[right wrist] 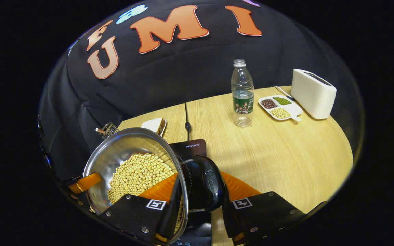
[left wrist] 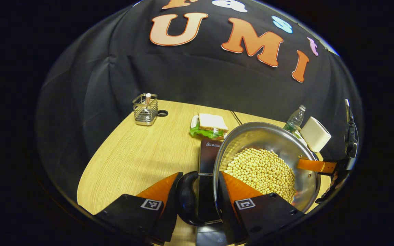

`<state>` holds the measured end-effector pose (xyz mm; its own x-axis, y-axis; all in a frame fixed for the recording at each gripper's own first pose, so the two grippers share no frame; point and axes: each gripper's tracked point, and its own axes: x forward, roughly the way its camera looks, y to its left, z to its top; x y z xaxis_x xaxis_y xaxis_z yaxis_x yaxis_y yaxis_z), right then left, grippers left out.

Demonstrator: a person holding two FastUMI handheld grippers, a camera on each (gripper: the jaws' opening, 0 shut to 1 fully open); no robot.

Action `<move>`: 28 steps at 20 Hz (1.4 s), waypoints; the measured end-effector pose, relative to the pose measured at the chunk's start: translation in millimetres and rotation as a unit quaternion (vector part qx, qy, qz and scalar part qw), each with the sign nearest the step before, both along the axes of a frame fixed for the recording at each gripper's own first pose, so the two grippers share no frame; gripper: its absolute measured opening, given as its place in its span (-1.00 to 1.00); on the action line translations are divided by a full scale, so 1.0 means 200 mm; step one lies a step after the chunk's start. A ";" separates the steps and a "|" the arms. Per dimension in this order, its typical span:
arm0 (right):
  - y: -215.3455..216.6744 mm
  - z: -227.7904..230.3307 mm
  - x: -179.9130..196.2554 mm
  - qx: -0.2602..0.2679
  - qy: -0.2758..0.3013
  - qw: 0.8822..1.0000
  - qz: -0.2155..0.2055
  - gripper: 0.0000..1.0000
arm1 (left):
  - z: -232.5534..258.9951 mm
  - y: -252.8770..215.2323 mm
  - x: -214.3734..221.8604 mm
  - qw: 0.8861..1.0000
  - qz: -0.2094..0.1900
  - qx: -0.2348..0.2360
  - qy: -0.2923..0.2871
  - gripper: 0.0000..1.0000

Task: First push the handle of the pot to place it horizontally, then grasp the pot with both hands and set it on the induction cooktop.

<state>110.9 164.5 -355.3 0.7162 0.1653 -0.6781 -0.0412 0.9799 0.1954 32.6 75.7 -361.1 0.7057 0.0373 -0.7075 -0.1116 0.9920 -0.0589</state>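
A: The pot (left wrist: 268, 164), heaped with soybeans (left wrist: 262, 174), hangs over the induction cooktop (left wrist: 209, 153). It looks heavy, rigid and slick, so it is best taken by its side handles.

B: The left gripper (left wrist: 197, 194) clamps one handle (left wrist: 187, 198), and the right gripper (right wrist: 197, 194) pinches the other (right wrist: 205, 188).

A: Beyond the pot are a sandwich (left wrist: 210, 125), a bottle (right wrist: 242, 94) and a toaster (right wrist: 312, 93) on a wooden table (right wrist: 286, 160).

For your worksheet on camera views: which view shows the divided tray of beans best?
The right gripper view: the divided bean tray lies in plain sight between the water bottle and the white toaster, all three compartments visible. In the left gripper view, the pot hides nearly all of it.
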 end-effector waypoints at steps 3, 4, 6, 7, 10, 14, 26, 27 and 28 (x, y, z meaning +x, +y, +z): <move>0.03 -0.05 0.00 0.001 0.009 1.000 0.007 0.12 | -0.04 0.01 0.00 1.000 0.004 -0.003 0.009 0.21; 0.03 -0.06 0.00 0.001 0.011 1.000 0.008 0.12 | -0.07 0.03 0.00 1.000 0.005 -0.004 0.012 0.22; 0.03 -0.05 0.00 -0.001 0.007 1.000 0.009 0.12 | -0.08 0.05 -0.02 1.000 0.006 -0.006 0.013 0.27; 0.02 -0.05 0.00 -0.001 0.007 1.000 0.011 0.12 | -0.08 0.05 -0.01 1.000 0.003 -0.006 0.014 0.27; 0.02 -0.07 0.00 -0.007 0.006 1.000 0.018 0.14 | -0.11 0.05 -0.03 1.000 0.007 -0.005 0.027 0.30; 0.03 -0.01 0.01 -0.003 -0.016 1.000 0.015 0.38 | -0.11 0.10 -0.04 0.999 0.010 0.031 0.033 0.41; -0.32 0.56 -0.05 0.008 -0.129 0.991 -0.015 0.90 | 0.67 -0.03 0.10 0.984 0.021 0.100 -0.148 0.96; -0.37 0.65 -0.06 0.009 -0.147 0.989 -0.019 0.90 | 0.79 -0.09 0.11 0.981 0.019 0.095 -0.170 0.96; -0.42 0.72 -0.08 0.008 -0.165 0.986 -0.024 0.91 | 0.90 -0.14 0.13 0.977 0.014 0.093 -0.193 0.95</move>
<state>94.2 80.6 -210.6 0.9045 0.1348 -0.4046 -0.0590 0.9791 0.1945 57.7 48.6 -181.9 0.9155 0.1625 -0.3681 -0.1436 0.9865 0.0783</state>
